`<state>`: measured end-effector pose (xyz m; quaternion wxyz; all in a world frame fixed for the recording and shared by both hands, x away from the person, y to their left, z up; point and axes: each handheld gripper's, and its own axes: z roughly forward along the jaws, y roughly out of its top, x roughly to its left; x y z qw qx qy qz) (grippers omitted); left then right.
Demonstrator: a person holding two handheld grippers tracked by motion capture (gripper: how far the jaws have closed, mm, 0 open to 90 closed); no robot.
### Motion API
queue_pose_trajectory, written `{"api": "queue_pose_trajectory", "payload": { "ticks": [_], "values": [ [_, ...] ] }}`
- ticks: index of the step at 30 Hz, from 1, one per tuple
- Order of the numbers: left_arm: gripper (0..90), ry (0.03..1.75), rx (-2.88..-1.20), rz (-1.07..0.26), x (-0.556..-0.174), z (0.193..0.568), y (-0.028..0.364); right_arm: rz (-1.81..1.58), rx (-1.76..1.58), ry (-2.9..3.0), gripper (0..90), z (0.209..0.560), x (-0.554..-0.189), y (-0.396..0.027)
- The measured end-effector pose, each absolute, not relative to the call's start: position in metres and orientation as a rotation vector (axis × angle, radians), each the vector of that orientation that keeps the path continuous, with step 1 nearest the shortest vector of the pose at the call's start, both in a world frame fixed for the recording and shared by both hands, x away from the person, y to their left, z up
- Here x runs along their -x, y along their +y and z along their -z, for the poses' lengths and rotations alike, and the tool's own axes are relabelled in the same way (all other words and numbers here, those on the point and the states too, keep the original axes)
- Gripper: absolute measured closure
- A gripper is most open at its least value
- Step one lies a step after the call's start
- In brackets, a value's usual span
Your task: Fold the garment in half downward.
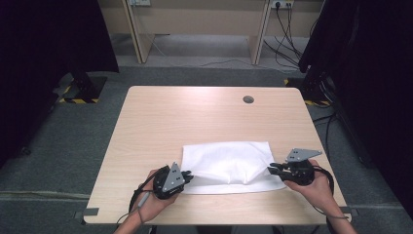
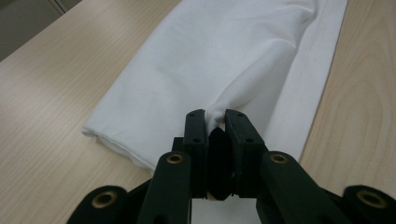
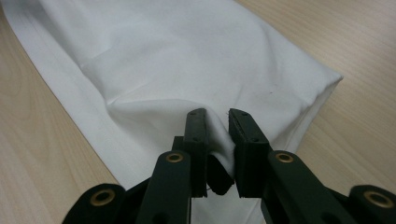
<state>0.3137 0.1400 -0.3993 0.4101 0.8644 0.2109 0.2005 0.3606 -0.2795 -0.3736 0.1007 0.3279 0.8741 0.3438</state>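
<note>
Folded white cotton cloth (image 1: 229,165), rectangular, lies flat on the pale wood-grain tabletop (image 1: 204,117), toward the near edge, at about 6 o'clock from the table's centre. A small round grey grommet (image 1: 248,99) sits well apart, toward 12 o'clock near the far edge.

Left gripper (image 1: 187,176), black with a grey three-cornered plate, held at the cloth's 8 o'clock corner. In the left gripper view its jaws are nearly closed, pinching a raised ridge of the cloth (image 2: 224,70); fabric pulls up into the pinch.

Right gripper (image 1: 271,169) at the cloth's 4 o'clock side. In the right gripper view its jaws are drawn close, a fold of the cloth (image 3: 196,56) clamped between the pads, with creases running from the grip.

Both hands rest at the table's near edge.
</note>
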Motion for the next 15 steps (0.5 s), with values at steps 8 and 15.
{"api": "queue_pose_trajectory", "payload": {
  "ticks": [8, 15],
  "values": [
    [78.6, 0.533, -2.169, -0.5, -0.3115, 0.3977, 0.1422, -1.02, -0.955, 2.583, 77.9, 0.3716, -0.3574, -0.2826],
    [78.6, 0.529, -2.167, -0.499, -0.3091, 0.3971, 0.1427, -1.023, -0.952, 2.588, 77.9, 0.3717, -0.3532, -0.2843]
  ]
}}
